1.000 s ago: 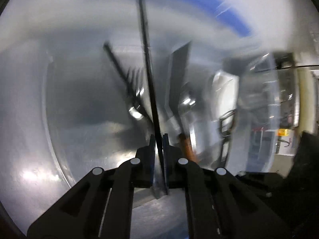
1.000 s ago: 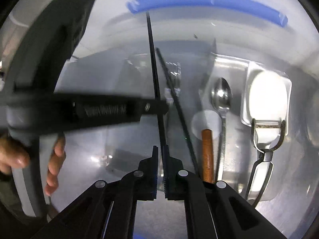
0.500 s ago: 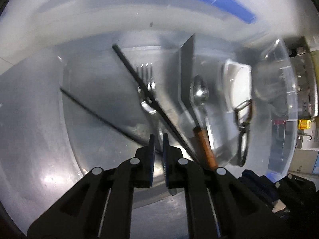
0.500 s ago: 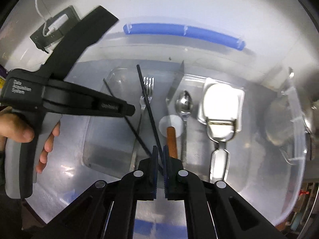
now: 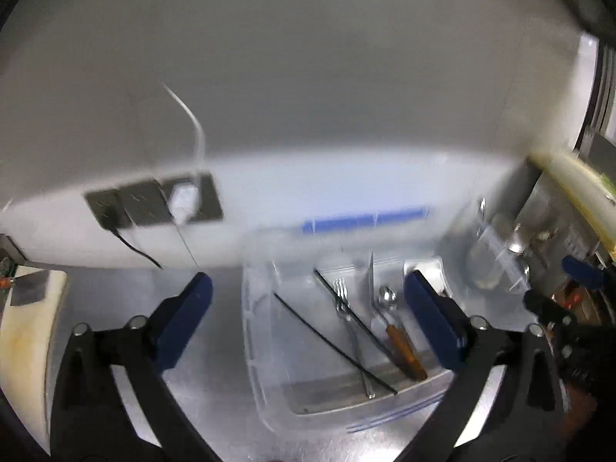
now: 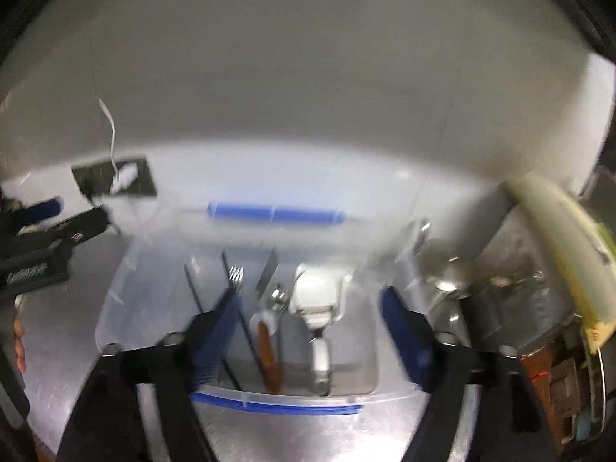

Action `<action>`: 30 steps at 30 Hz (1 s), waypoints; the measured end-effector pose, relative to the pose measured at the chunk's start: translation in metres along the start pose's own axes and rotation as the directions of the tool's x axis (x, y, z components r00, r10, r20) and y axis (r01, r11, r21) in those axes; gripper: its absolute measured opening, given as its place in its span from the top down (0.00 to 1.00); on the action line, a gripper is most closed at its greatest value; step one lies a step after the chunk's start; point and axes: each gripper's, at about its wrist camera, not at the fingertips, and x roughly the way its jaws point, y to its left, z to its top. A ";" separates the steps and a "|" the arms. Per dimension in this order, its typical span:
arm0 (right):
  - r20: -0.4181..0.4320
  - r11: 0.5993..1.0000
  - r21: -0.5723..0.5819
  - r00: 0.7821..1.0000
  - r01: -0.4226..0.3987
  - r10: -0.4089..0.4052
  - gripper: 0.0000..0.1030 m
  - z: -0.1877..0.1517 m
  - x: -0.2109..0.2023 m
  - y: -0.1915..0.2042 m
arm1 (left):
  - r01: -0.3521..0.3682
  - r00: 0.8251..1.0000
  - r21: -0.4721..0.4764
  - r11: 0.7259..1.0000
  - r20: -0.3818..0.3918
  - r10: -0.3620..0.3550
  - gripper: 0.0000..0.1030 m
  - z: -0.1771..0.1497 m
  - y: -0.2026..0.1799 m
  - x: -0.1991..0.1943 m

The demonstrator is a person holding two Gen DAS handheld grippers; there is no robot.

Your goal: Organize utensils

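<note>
A clear plastic bin (image 5: 258,350) with blue handles sits on the steel counter. In it lie two black chopsticks (image 5: 331,346), a fork (image 5: 348,317), a spoon (image 5: 387,296) and a wooden-handled utensil (image 5: 404,350). My left gripper (image 5: 308,315) is wide open and empty, raised above the bin. In the right wrist view the bin (image 6: 115,300) also holds a white peeler (image 6: 319,300), beside the chopsticks (image 6: 246,331) and fork (image 6: 235,275). My right gripper (image 6: 308,327) is wide open and empty above the bin's near edge.
A white wall with sockets (image 5: 154,204) and a plugged-in cable stands behind the counter. A clear container (image 5: 496,254) and metal items stand right of the bin. The left gripper's body (image 6: 50,246) shows at the left in the right wrist view.
Both grippers have opened wide and pulled up and back from the bin. The chopsticks they held now lie inside the bin.
</note>
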 end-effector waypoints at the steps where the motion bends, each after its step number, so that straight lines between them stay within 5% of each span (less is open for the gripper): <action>1: 0.026 1.000 -0.003 1.000 0.010 -0.010 0.14 -0.002 -0.011 -0.003 | -0.017 1.000 -0.003 1.000 0.015 0.017 0.07 -0.007 -0.004 -0.010; 5: 0.073 0.999 -0.022 0.997 0.023 -0.021 0.04 -0.014 -0.034 -0.008 | -0.087 0.996 -0.041 0.995 0.033 0.088 0.07 -0.028 -0.005 -0.035; 12: 0.051 0.997 -0.060 0.997 0.052 -0.049 0.04 -0.053 -0.031 -0.001 | -0.179 0.983 -0.103 0.978 0.028 0.183 0.07 -0.077 -0.002 -0.050; 19: -0.093 0.997 0.064 0.995 0.044 -0.038 0.04 -0.106 0.010 -0.014 | -0.123 0.978 -0.084 0.989 -0.180 0.106 0.07 -0.142 -0.008 -0.017; 23: -0.140 0.996 0.090 0.990 -0.002 0.015 0.04 -0.134 0.021 -0.007 | -0.163 0.968 -0.092 0.982 -0.205 0.142 0.07 -0.161 -0.008 -0.016; 30: -0.173 0.997 0.065 0.983 -0.044 0.055 0.04 -0.146 0.025 0.009 | -0.167 0.976 -0.106 0.980 -0.158 0.149 0.07 -0.159 -0.007 -0.026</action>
